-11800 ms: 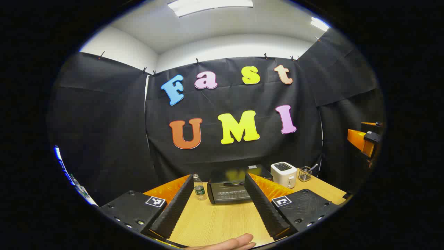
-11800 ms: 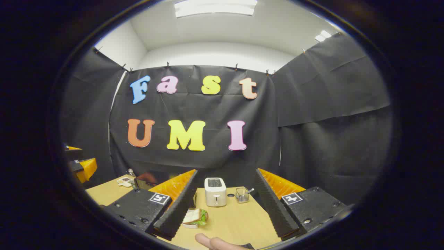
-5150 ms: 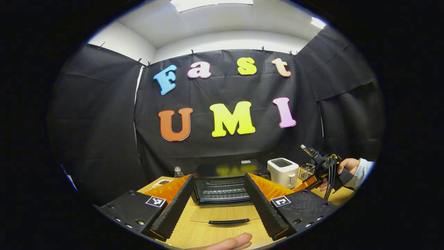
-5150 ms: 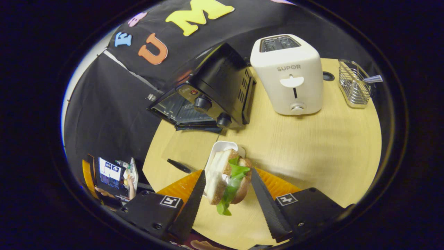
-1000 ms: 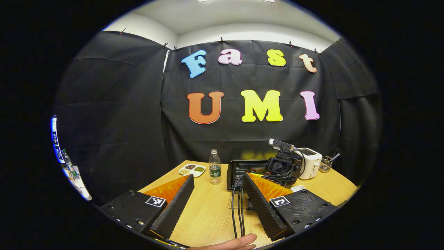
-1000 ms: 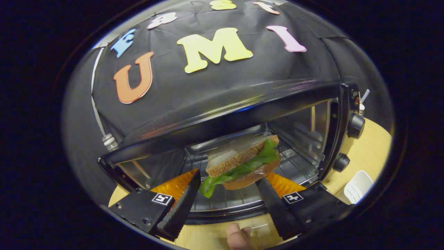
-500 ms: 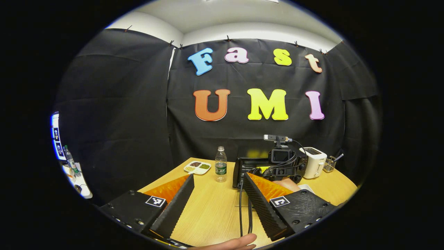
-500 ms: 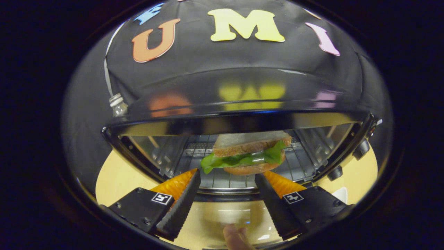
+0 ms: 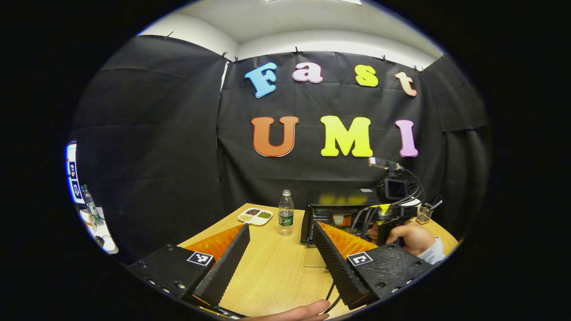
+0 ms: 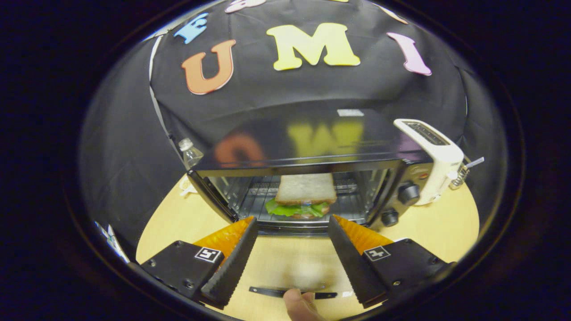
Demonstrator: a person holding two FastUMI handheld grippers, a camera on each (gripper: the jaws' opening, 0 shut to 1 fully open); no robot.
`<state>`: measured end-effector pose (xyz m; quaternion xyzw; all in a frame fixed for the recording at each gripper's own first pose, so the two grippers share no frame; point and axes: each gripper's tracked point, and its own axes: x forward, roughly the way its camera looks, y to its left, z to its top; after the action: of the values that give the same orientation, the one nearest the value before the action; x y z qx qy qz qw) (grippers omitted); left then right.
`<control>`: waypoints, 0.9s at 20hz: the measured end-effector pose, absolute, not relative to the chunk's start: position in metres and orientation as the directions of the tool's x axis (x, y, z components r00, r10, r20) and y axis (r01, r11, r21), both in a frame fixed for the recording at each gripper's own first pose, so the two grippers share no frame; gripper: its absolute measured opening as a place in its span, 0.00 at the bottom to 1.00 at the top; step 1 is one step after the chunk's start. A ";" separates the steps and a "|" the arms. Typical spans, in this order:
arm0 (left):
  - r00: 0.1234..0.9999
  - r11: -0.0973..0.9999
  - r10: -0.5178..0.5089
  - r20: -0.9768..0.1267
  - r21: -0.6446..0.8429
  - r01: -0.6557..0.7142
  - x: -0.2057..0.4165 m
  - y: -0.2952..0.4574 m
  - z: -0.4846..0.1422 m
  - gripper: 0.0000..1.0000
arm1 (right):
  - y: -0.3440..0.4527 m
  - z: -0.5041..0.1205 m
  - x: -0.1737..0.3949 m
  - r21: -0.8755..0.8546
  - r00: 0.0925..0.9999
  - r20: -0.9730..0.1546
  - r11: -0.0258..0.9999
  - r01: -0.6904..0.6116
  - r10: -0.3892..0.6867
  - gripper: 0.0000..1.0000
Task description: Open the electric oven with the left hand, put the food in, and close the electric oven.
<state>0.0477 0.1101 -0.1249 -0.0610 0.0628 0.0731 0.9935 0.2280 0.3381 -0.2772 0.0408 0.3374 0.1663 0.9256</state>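
In the right gripper view the electric oven (image 10: 308, 147) stands on the wooden surface (image 10: 446, 227) with its mouth facing the camera and its glass door (image 10: 294, 292) folded down flat toward the viewer. The sandwich (image 10: 304, 196) lies on the wire rack inside, near the middle, flat, its bread slice on top and lettuce along the front edge; its longer side runs across the oven's width. The right gripper (image 10: 292, 243) sits just outside the mouth, fingers spread wide, holding nothing. A white toaster (image 10: 435, 151) stands right of the oven. In the left gripper view the left gripper (image 9: 280, 252) hangs above the surface, fingers wide apart and empty, with a water bottle (image 9: 285, 213) and a small dish (image 9: 255, 215) beyond.
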 end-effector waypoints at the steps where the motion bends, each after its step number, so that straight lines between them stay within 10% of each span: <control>1: 0.982 0.983 0.138 -0.130 -0.106 -0.152 0.049 0.111 -0.126 0.93 | 0.325 -0.263 0.222 0.185 0.741 -0.583 0.943 -0.277 0.333 1.00; 16: 0.958 0.984 -0.064 -0.280 -0.178 0.014 0.125 -0.005 -0.218 0.94 | 0.088 -0.096 0.145 0.133 0.966 -0.227 0.986 -0.098 0.126 0.89; 18: 0.943 0.981 -0.111 -0.315 -0.184 0.054 0.132 -0.030 -0.238 0.93 | 0.062 -0.078 0.135 0.143 0.976 -0.196 0.987 -0.069 0.097 1.00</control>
<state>0.1317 -0.0296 -0.2385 -0.0865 0.1640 -0.0422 0.9818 0.1349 0.0617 -0.0777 0.0677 0.1019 0.0419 0.9916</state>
